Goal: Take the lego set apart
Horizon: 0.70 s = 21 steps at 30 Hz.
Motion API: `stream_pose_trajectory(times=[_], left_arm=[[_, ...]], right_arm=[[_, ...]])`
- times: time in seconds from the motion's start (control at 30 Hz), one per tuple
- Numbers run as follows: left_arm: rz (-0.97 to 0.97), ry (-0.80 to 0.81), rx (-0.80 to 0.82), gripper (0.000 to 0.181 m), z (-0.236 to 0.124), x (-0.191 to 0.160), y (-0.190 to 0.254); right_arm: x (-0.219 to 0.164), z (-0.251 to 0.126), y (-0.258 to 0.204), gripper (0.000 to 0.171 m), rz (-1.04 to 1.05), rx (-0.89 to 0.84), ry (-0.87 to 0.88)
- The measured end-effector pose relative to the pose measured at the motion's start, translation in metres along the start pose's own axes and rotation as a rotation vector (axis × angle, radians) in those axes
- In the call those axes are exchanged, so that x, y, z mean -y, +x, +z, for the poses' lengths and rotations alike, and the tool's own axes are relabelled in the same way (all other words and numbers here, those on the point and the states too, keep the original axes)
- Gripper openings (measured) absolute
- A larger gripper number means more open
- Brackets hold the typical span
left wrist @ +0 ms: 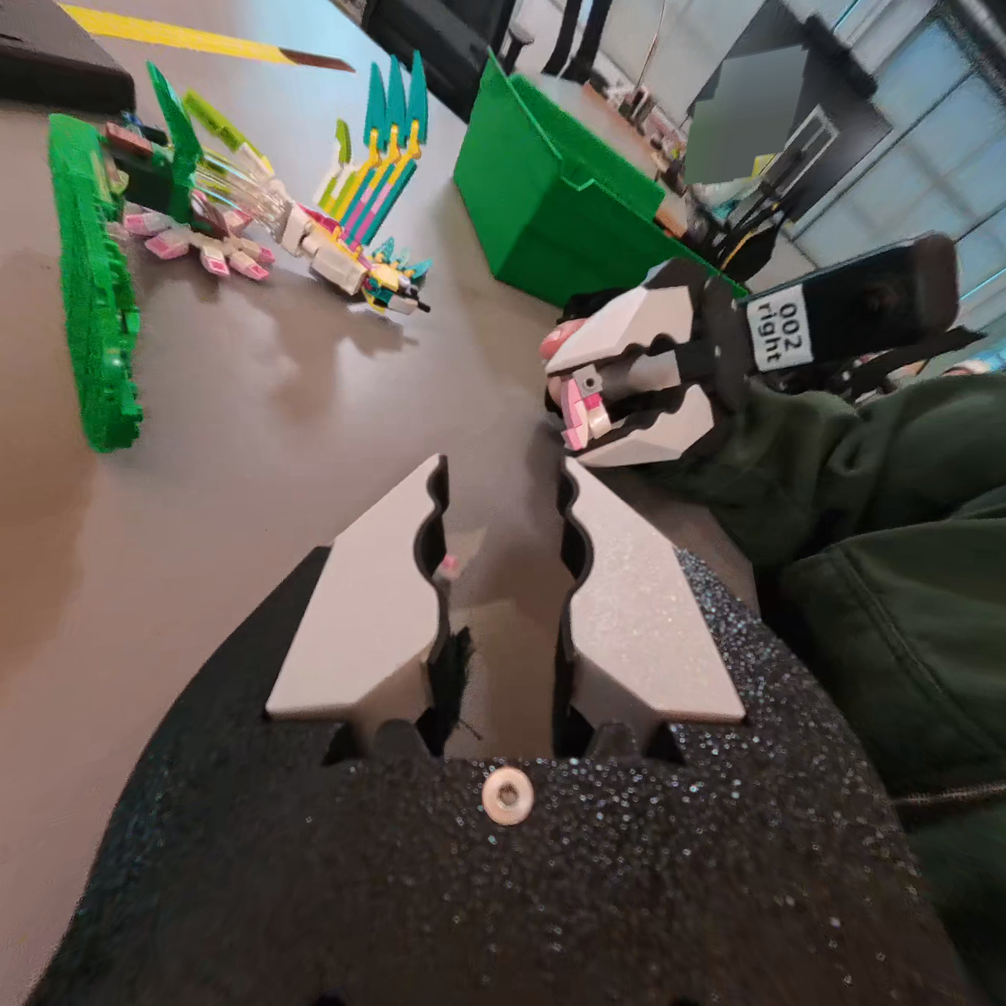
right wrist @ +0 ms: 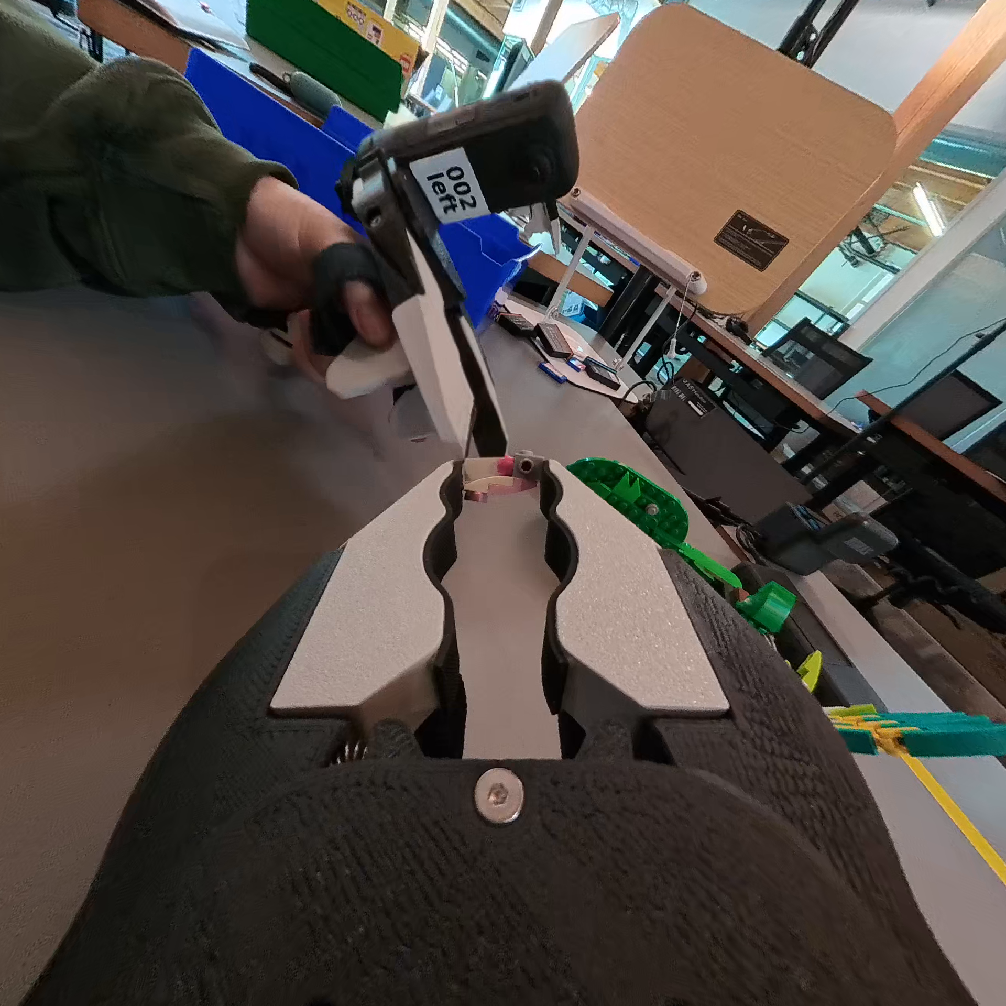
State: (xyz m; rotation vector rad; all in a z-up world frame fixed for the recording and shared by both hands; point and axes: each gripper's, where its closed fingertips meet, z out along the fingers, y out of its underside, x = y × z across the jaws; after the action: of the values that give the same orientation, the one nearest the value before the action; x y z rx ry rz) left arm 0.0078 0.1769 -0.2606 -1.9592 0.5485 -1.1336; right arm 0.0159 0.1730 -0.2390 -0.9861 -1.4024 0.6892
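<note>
My right gripper (right wrist: 501, 471) is shut on a small pink-and-white petal piece with a grey stud part (right wrist: 503, 479). It also shows in the left wrist view (left wrist: 585, 405), held above the table. My left gripper (left wrist: 503, 468) is open and empty, with its tips just below and left of the right gripper (left wrist: 569, 405). In the right wrist view the left gripper (right wrist: 482, 441) comes down from above, right next to the held piece. A small blurred pink bit (left wrist: 449, 566) shows low between my left fingers. The lego set lies far left: a green baseplate (left wrist: 98, 283), a pink flower (left wrist: 201, 245) and a bird with a teal, yellow and pink wing (left wrist: 370, 190).
A green bin (left wrist: 544, 190) stands on the table behind the right gripper. A blue bin (right wrist: 272, 125) is behind the left hand. A green plate (right wrist: 637, 501) and a teal wing piece (right wrist: 925, 735) lie to the right. Yellow tape (right wrist: 952, 805) runs along the table. The green plate (right wrist: 637, 501) is about 11 centimetres from my left fingertips.
</note>
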Motion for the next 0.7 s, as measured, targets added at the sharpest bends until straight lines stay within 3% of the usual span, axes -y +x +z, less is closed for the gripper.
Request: stream_pose_trajectory(times=[0.13,0.33,0.53,0.7], left_arm=[[-0.059,0.052,-0.163,0.038,0.004,0.007,0.025],[-0.048,0.074,-0.246,0.008,0.004,0.007,0.037],[0.134,0.14,-0.094,0.008,0.0,0.02,0.027],[0.196,0.116,-0.054,0.007,0.002,0.018,0.025]], right_arm=[[0.004,0.0,-0.004,0.027,-0.002,0.015,0.017],[0.009,-0.001,-0.004,0.026,0.013,0.016,0.042],[0.005,-0.001,0.005,0.021,0.508,0.118,0.047],[0.01,-0.002,0.004,0.006,0.708,0.203,0.1]])
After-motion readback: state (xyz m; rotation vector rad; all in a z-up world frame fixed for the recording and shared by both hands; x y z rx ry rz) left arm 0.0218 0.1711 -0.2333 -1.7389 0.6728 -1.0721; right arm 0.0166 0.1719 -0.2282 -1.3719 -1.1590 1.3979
